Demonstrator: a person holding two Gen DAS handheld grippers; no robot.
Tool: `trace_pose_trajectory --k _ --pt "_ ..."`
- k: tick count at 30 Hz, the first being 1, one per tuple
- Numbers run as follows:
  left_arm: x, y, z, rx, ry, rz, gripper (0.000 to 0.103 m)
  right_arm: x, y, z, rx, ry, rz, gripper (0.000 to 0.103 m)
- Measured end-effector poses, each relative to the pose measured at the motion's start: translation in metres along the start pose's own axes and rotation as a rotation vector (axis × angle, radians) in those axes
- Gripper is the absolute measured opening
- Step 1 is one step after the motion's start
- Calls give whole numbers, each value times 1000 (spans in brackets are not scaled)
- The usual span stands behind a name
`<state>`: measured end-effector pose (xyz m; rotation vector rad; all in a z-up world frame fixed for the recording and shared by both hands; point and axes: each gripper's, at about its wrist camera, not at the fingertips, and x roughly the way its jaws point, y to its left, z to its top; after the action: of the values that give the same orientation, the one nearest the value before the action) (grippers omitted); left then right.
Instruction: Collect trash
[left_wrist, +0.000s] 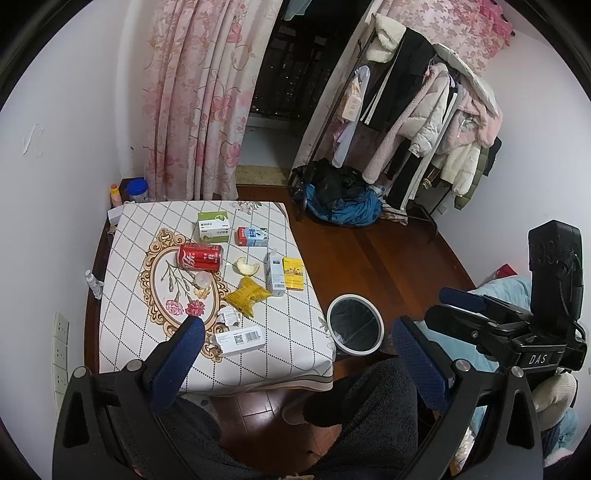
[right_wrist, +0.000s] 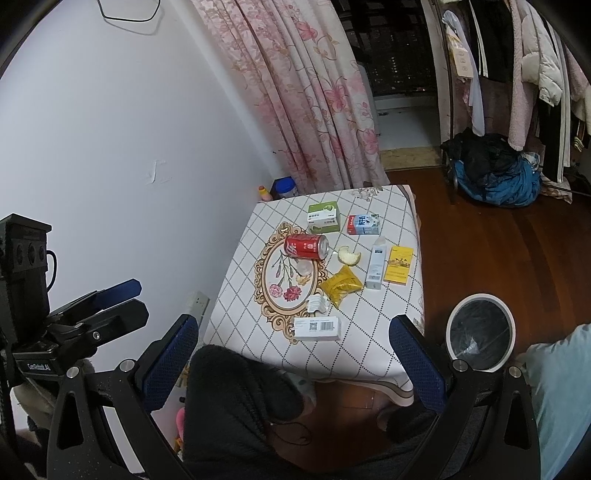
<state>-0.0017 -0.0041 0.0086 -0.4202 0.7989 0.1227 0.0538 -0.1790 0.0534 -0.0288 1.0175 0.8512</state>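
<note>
Both hand-held grippers, left (left_wrist: 297, 341) and right (right_wrist: 295, 339), spread wide, empty; trash on worktop (left_wrist: 122, 332), bin (left_wrist: 355, 324) beside its right edge.

Trash bin (left_wrist: 355, 324) mouth lies unobstructed beside the cluttered table (left_wrist: 295, 354).

Left gripper (left_wrist: 295, 354) wide apart above table (left_wrist: 122, 332); red can (left_wrist: 200, 256) seemingly sideways.

"DAS" — printed on the right gripper (left_wrist: 461, 295).
</note>
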Motion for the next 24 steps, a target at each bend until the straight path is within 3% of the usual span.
trace_pose_trajectory --k 24 --pt "1 -5 1 9 3 -3 103 -3 -5 -4 4 -4 0 103"
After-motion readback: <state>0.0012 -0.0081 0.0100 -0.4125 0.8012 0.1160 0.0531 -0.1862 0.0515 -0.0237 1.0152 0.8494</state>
